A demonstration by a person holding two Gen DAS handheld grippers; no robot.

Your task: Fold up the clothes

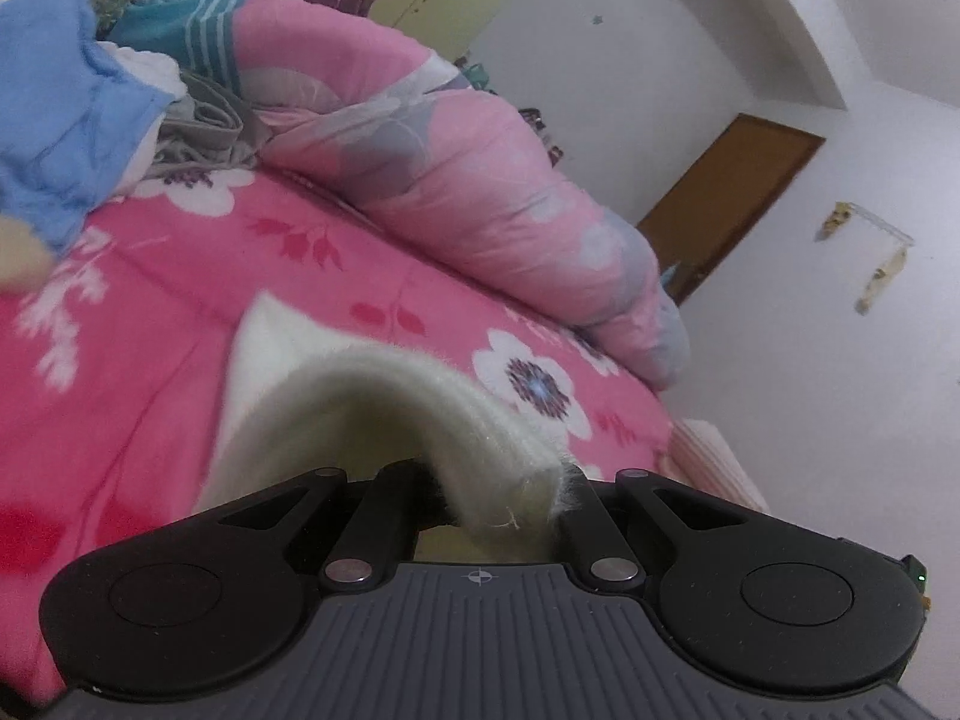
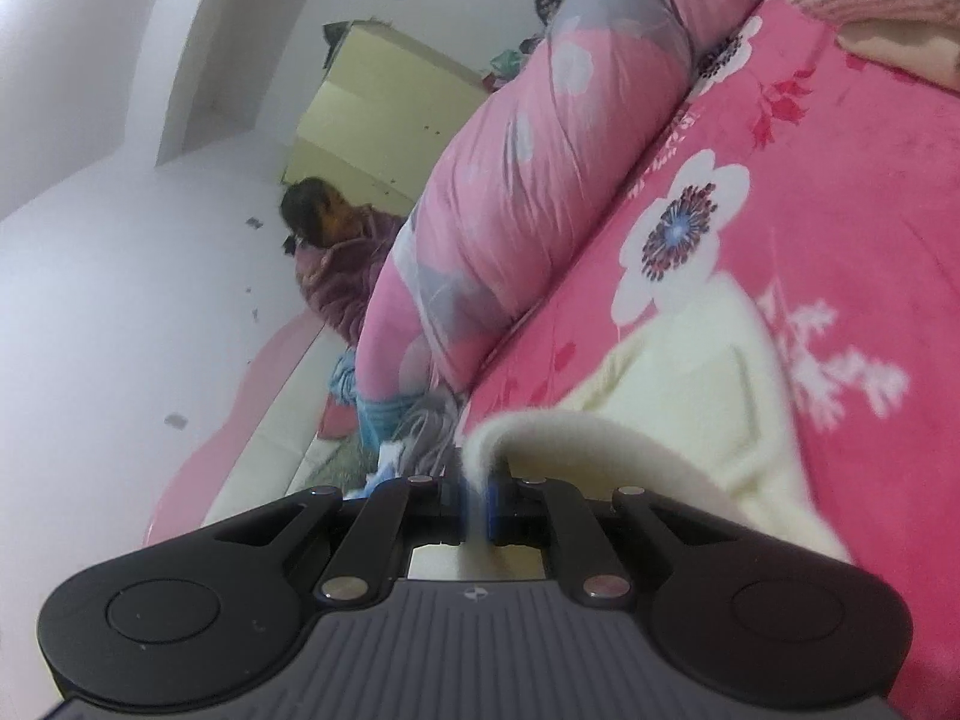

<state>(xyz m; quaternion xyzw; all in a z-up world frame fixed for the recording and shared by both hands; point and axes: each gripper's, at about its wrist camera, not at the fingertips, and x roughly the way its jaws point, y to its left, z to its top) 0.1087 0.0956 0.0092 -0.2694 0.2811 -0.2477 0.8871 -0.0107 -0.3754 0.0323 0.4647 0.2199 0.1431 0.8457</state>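
Note:
A cream fuzzy garment [image 1: 384, 408] lies on the pink flowered bed sheet [image 1: 150, 312]. My left gripper [image 1: 510, 504] is shut on a thick folded edge of it, which arches up out of the jaws. In the right wrist view the same cream garment [image 2: 690, 396] spreads over the sheet [image 2: 870, 210], and my right gripper [image 2: 477, 498] is shut on another edge of it, lifted off the bed. The fingertips of both grippers are hidden by the cloth.
A rolled pink and grey quilt [image 1: 468, 168] lies along the bed's far side, also in the right wrist view [image 2: 528, 180]. A pile of clothes, with a blue garment [image 1: 66, 120] and a teal striped one [image 1: 192, 30], sits at the bed's end. A person in purple [image 2: 342, 252] sits by the wall. A brown door [image 1: 732, 192] stands beyond.

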